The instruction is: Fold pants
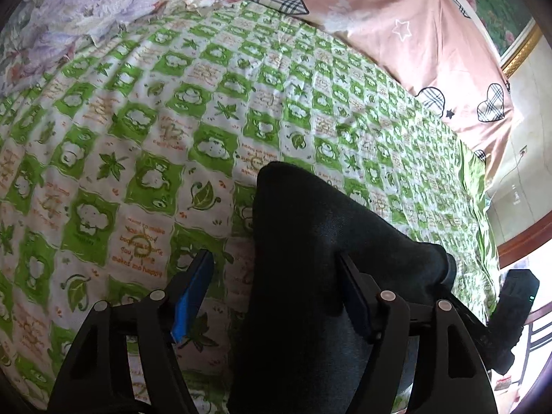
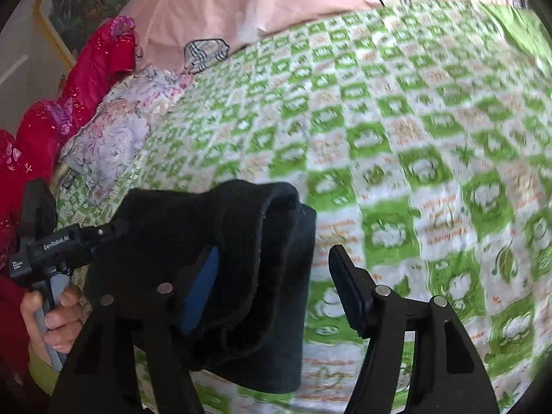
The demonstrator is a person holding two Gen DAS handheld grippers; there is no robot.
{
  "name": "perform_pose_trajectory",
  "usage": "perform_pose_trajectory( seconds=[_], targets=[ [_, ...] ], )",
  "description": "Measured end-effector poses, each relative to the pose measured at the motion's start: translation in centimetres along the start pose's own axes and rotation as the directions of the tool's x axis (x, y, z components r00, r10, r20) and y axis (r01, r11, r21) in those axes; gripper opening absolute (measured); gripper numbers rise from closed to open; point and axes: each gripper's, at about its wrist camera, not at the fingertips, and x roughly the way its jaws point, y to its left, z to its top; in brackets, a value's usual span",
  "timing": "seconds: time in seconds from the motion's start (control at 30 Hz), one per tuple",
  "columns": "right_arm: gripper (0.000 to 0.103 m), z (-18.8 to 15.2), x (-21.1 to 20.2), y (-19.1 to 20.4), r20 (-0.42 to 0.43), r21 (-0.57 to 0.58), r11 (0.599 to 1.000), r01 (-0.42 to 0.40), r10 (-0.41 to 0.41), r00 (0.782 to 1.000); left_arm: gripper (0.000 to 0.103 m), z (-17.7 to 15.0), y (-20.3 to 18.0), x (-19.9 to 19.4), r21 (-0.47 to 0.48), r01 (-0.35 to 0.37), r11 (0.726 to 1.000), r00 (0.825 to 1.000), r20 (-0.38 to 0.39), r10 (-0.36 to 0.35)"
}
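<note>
Black pants (image 1: 310, 227) lie in a folded bundle on the green and white checked bedsheet (image 1: 138, 120). My left gripper (image 1: 276, 269) is open around them. Its blue-padded finger (image 1: 193, 296) stands clear of the cloth with sheet showing in the gap, and the other finger (image 1: 355, 286) rests over the cloth. In the right wrist view the pants (image 2: 241, 227) show a rolled edge. My right gripper (image 2: 272, 269) is open there, with cloth lying against its blue-padded finger (image 2: 203, 283) and the other finger (image 2: 345, 276) apart from it.
A pink quilt with plaid hearts (image 1: 396, 34) lies along the far side of the bed. Floral fabric (image 1: 86, 10) is heaped at one corner, with red garments (image 2: 96, 69) beside it. A hand (image 2: 51, 317) holds the left gripper's handle. The bed's edge and a wall (image 1: 524, 158) are on the right.
</note>
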Motion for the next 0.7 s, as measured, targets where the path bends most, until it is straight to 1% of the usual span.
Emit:
perform_pose_trajectory(
  seconds=[0.03,0.13,0.17,0.2,0.27,0.3,0.37,0.47,0.57,0.7],
  targets=[
    [0.066,0.0,0.1,-0.4,-0.003,0.014,1.000,-0.016,0.016,1.000,0.072,-0.1,0.2,0.5,-0.003,0.003,1.000,1.000,-0.009,-0.003],
    [0.066,0.2,-0.1,0.0,0.009,-0.006,1.000,-0.017,0.017,1.000,0.072,-0.3,0.6,0.5,-0.014,0.016,1.000,1.000,-0.007,-0.017],
    [0.066,0.2,-0.3,0.0,0.008,0.011,0.999,-0.047,0.047,0.999,0.072,-0.3,0.6,0.2,-0.018,0.019,1.000,1.000,-0.006,-0.019],
    [0.066,0.3,-0.5,-0.4,0.000,0.052,0.994,-0.097,0.097,0.995,0.072,-0.3,0.6,-0.1,-0.020,0.020,1.000,1.000,-0.004,-0.020],
    [0.066,0.2,-0.9,-0.6,-0.007,0.090,0.985,-0.144,0.145,0.989,0.072,-0.6,0.6,-1.1,-0.015,0.022,1.000,1.000,-0.002,-0.022],
    [0.066,0.0,-1.1,-0.6,-0.014,0.091,0.983,-0.159,0.161,0.987,0.073,-0.8,0.7,-1.5,-0.012,0.025,1.000,1.000,-0.003,-0.025],
    [0.066,-0.4,-1.2,-0.2,-0.025,0.081,0.983,-0.164,0.166,0.986,0.074,-1.4,0.8,-2.3,-0.011,0.046,0.999,0.999,-0.010,-0.046],
    [0.066,-1.1,-0.8,-0.2,-0.044,0.060,0.985,-0.164,0.167,0.985,0.075,-2.3,0.8,-2.3,0.000,0.074,0.997,0.997,-0.038,-0.074],
    [0.066,-1.7,0.0,-1.3,-0.055,0.102,0.975,-0.197,0.203,0.978,0.074,-3.2,0.7,-1.3,0.020,0.060,0.998,0.997,-0.048,-0.059],
    [0.066,-1.8,0.0,-1.2,-0.052,0.075,0.977,-0.199,0.203,0.978,0.070,-3.6,0.9,-0.6,0.025,0.061,0.998,0.997,-0.038,-0.060]
  ],
)
